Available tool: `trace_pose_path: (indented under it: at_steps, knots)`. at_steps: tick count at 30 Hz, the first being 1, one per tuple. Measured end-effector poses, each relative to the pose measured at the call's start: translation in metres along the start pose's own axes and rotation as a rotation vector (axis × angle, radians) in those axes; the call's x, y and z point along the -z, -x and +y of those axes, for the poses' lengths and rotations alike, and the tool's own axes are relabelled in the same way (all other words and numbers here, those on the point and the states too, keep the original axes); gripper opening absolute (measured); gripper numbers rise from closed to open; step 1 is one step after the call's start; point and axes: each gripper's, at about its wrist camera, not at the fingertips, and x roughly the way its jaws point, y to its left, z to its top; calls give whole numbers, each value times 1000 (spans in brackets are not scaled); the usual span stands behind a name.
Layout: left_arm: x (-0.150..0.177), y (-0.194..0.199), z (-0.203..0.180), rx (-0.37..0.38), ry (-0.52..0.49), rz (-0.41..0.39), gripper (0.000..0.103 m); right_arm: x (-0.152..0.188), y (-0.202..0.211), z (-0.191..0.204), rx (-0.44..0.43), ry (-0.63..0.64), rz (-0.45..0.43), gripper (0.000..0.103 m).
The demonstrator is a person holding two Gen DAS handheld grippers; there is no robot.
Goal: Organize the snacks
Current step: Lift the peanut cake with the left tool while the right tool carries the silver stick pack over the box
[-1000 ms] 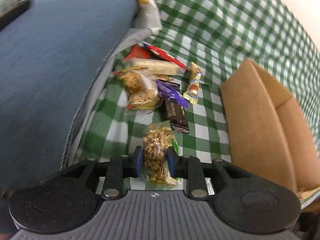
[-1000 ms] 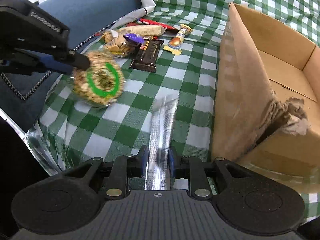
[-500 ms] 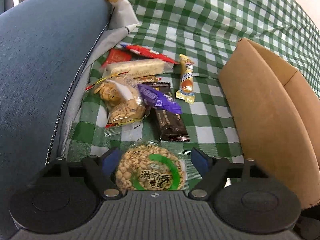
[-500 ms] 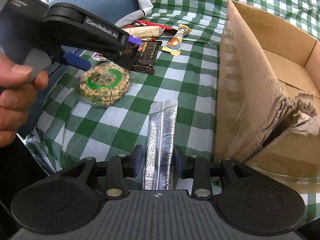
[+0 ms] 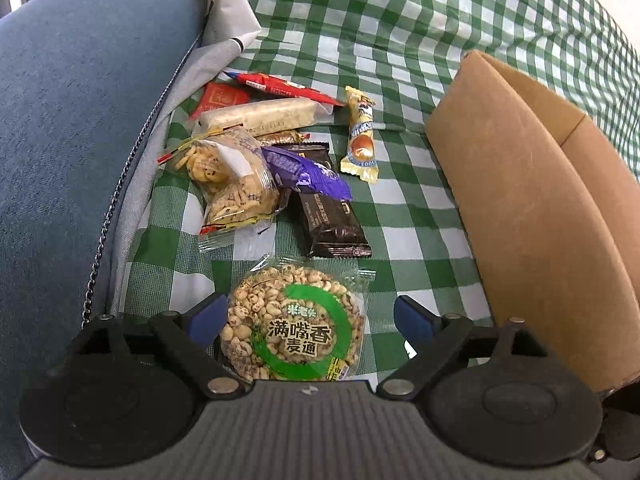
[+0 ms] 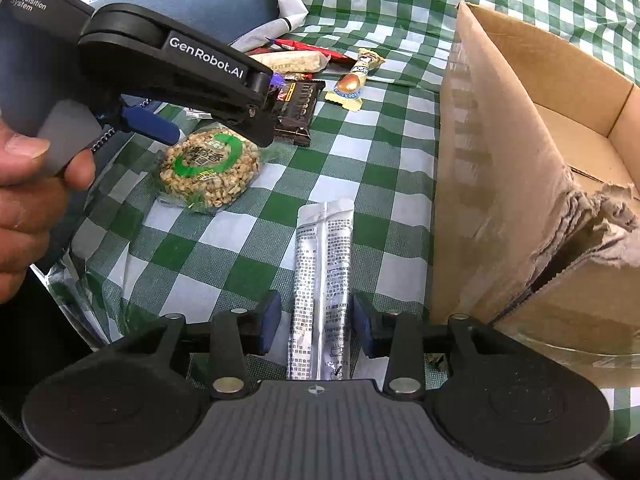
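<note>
Hovering with left gripper [image 5: 308, 316] spread wide around the round puffed-grain cake [image 5: 294, 326], right gripper [image 6: 316, 320] parted beside the silver sachet [image 6: 322, 280]; both lying loose on the checked cloth [image 5: 404, 240]. Leaving the snack pile [image 5: 260, 160] outside the cardboard box [image 6: 520, 160], seemingly early.

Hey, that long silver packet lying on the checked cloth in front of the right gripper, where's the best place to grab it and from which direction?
Grip the silver packet across its narrow width near the close end, coming straight along its length from there. It lies flat and points away from the right gripper, whose open jaws already straddle it. The cardboard box stands close on the right, so a side approach looks cramped.
</note>
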Motion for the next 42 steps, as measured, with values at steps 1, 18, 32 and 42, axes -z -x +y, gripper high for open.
trace_pose_path:
  at_steps: [1,18,32,42]
  knots:
    - [0,-1,-1,-2,-9,1,94,0,0,0,0,-2,-1,41]
    - [3,-16,-4,-31,-30,68,95,0,3,-4,9,-28,-27,28]
    - [7,-15,-10,-29,-87,48,84,1,15,0,19,-15,-86,24]
    - [4,34,0,94,6,-192,84,-7,48,1,-8,-19,-193,21]
